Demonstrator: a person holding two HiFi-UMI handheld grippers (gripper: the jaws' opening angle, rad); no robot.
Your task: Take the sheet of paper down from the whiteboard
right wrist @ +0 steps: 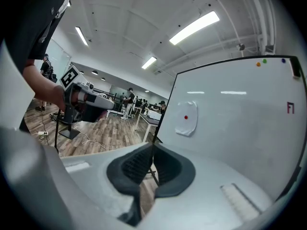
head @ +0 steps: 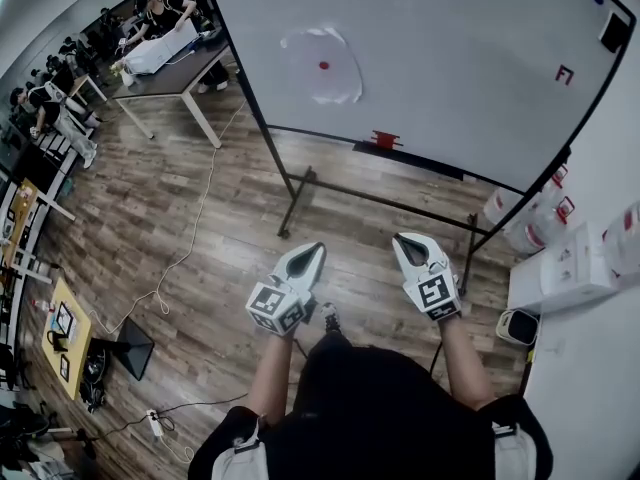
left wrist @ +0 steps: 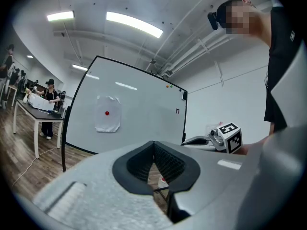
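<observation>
both claws are pressed fully together and hold nothing: the left gripper (left wrist: 153, 146) shows its dark ribbed pads meeting with only floor behind them, and the right gripper (right wrist: 152, 148) looks the same. in the head view they sit side by side just ahead of the person's body, apart from each other, tips aimed towards the whiteboard (head: 450, 58) and well short of it. bare wooden floor (head: 215, 218) lies between the tips and the board's black stand (head: 298, 186), whose crossbar and feet reach out over the planks on the near side. the sheet of paper (head: 338, 80) hangs on the board's left part, pinned through its middle by a red magnet (head: 323, 66); its outline is uneven, and plain white board surrounds it on every side, with the board's black left edge the nearest border. a red object (head: 384, 140) rests on the dark tray along the lower edge, off to the right of the sheet. a white cable (head: 192, 243) snakes over the floor to the left, beyond it a table (head: 182, 73), while white containers (head: 512, 216) crowd the right side by the wall
</observation>
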